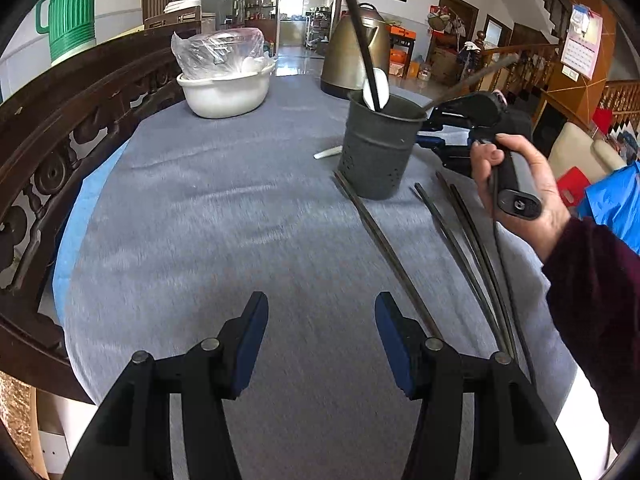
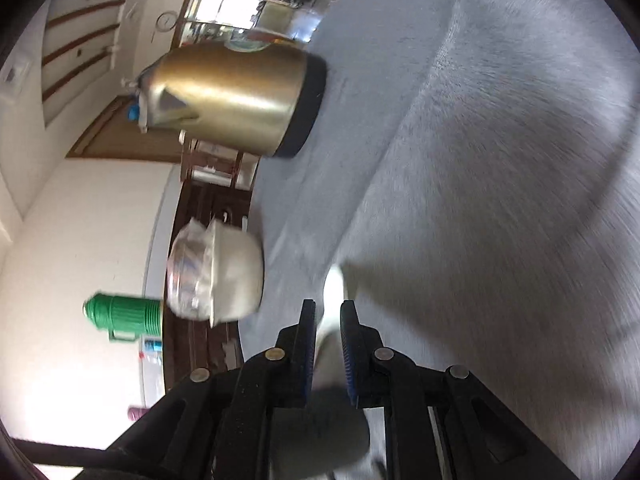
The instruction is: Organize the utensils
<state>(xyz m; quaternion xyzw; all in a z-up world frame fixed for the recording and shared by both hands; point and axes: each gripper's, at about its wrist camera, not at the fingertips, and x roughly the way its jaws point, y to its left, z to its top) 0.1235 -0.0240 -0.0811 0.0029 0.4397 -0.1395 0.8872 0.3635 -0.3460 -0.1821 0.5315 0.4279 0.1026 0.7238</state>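
The job is partway done: the dark perforated holder (image 1: pixel 374 156) on the table (image 1: pixel 220 220) already contains one upright chopstick (image 1: pixel 360 36) and a white spoon (image 1: pixel 378 86). A second, blurred stick (image 1: pixel 472 80) leans out over its right rim.

The right tongs (image 1: pixel 436 128), held by a hand (image 1: pixel 516 176), sit just to the right of the holder at rim height. In the right wrist view, the right tongs (image 2: pixel 327 312) are nearly closed, leaving only a slim gap. Something pale and blurred shows in that gap, and I cannot tell whether it is pinched or simply lies beyond. This looks like the moment a chopstick is being delivered.

The left tongs (image 1: pixel 322 320) are about half open with nothing in them, hovering over bare cloth in front of the holder.

At least three loose chopsticks (image 1: pixel 468 256) remain on the table in front of the holder and to its right, one (image 1: pixel 384 248) touching its base. Another white spoon (image 1: pixel 328 153) pokes out just to its left. The next move probably means lowering onto one thin stick and pinching it flat against the cloth.

Behind and to the left of the holder, a white bowl (image 1: pixel 224 94) contains a plastic-wrapped dish (image 1: pixel 218 52).
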